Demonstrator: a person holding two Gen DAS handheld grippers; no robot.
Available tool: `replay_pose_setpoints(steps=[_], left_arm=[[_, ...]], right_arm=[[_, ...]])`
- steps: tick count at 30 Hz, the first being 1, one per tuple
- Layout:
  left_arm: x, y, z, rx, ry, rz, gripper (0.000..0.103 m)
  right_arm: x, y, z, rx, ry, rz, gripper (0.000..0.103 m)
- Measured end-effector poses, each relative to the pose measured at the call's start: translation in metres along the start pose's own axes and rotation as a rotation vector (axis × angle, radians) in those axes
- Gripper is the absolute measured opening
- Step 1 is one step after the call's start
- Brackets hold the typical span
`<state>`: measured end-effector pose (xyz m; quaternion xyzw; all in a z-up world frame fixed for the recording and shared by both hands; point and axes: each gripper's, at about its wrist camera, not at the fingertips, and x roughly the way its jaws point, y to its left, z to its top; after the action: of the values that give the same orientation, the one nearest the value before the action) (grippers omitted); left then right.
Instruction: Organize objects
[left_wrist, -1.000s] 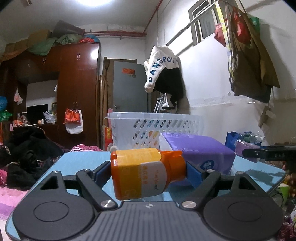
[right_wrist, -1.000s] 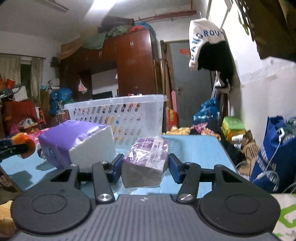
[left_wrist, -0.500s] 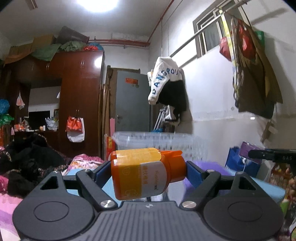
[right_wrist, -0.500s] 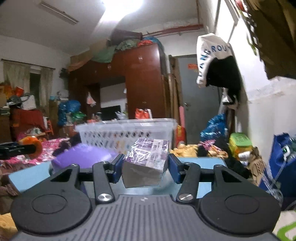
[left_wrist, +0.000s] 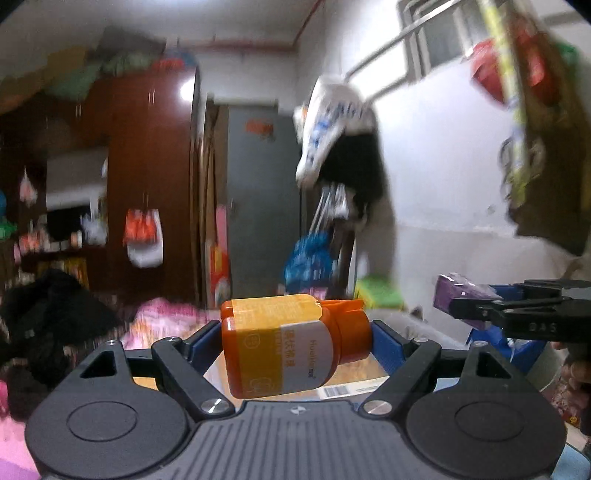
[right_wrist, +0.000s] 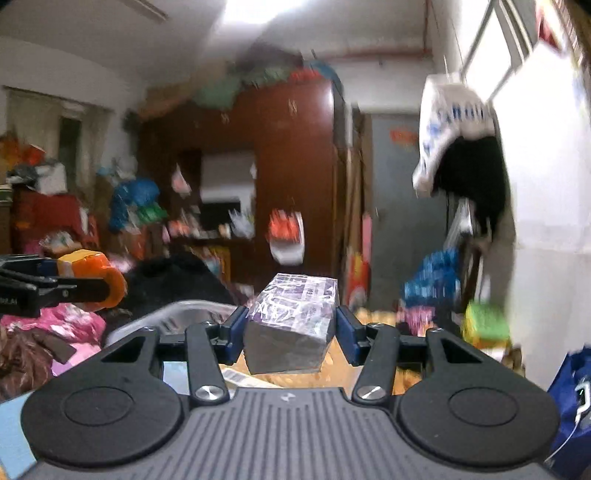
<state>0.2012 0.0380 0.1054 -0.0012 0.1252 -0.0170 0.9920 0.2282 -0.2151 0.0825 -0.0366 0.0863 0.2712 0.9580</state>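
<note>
My left gripper (left_wrist: 291, 341) is shut on an orange bottle (left_wrist: 284, 349) with a yellow and white label, held sideways with its cap to the right. My right gripper (right_wrist: 291, 328) is shut on a purple plastic-wrapped packet (right_wrist: 291, 325). Both are held high in the air. The right gripper with its packet (left_wrist: 461, 295) shows at the right of the left wrist view. The left gripper with its bottle (right_wrist: 92, 277) shows at the left of the right wrist view. A pale basket rim (right_wrist: 184, 310) shows just below the right gripper.
A dark wooden wardrobe (left_wrist: 147, 184) and a grey door (left_wrist: 262, 203) stand at the back. A white and black garment (left_wrist: 340, 147) hangs on the right wall. Bags (left_wrist: 535, 110) hang at the upper right. Clothes (right_wrist: 55, 332) pile at the left. The views are blurred.
Both grippers have risen with their loads. The blue table, purple tissue pack and white basket have dropped out of the left view; only a basket rim shows in the right.
</note>
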Motion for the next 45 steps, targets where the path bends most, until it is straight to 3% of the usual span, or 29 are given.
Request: replay_pose_setpoints(steps=[5,10,11,13,14,15,18,24,29,32,40,45], left_arm=[[0.051,0.000,-0.008,-0.010,0.158,-0.009,0.087],[0.067,0.004,-0.019,-0.040,0.188,-0.014,0.087],[0.067,0.005,-0.021,-0.039,0.179,-0.002,0.092],[0.064,0.006,-0.020,-0.033,0.151,0.012,0.103],[0.057,0.008,-0.019,-0.042,0.130,0.012,0.103],[0.046,0.009,-0.018,-0.051,0.110,0.002,0.103],[-0.004,0.002,-0.022,-0.015,0.018,-0.035,0.103],[-0.092,0.005,-0.084,-0.005,-0.063,-0.118,0.103],[-0.113,0.008,-0.130,0.013,-0.069,-0.192,0.100],[-0.108,-0.004,-0.139,0.088,-0.076,-0.206,0.095],[-0.092,-0.019,-0.159,0.189,-0.045,-0.298,0.086],[-0.079,-0.020,-0.163,0.176,-0.004,-0.332,0.074]], right_arm=[[0.072,-0.010,-0.001,0.023,0.212,-0.033,0.054],[0.086,-0.005,-0.014,0.021,0.254,-0.029,0.055],[0.086,-0.007,-0.012,0.020,0.248,-0.028,0.058],[0.081,-0.009,-0.007,0.024,0.223,-0.037,0.080],[0.074,-0.009,-0.003,0.029,0.195,-0.035,0.095],[0.068,-0.010,0.002,0.029,0.160,-0.028,0.100],[0.039,-0.015,0.008,0.036,0.114,0.004,0.103],[-0.055,-0.015,-0.044,0.111,0.050,0.164,0.103],[-0.101,-0.005,-0.099,0.136,0.007,0.207,0.103],[-0.102,0.004,-0.120,0.144,0.011,0.290,0.103],[-0.073,0.025,-0.136,0.066,0.040,0.318,0.101],[-0.070,0.019,-0.141,0.081,0.049,0.344,0.087]])
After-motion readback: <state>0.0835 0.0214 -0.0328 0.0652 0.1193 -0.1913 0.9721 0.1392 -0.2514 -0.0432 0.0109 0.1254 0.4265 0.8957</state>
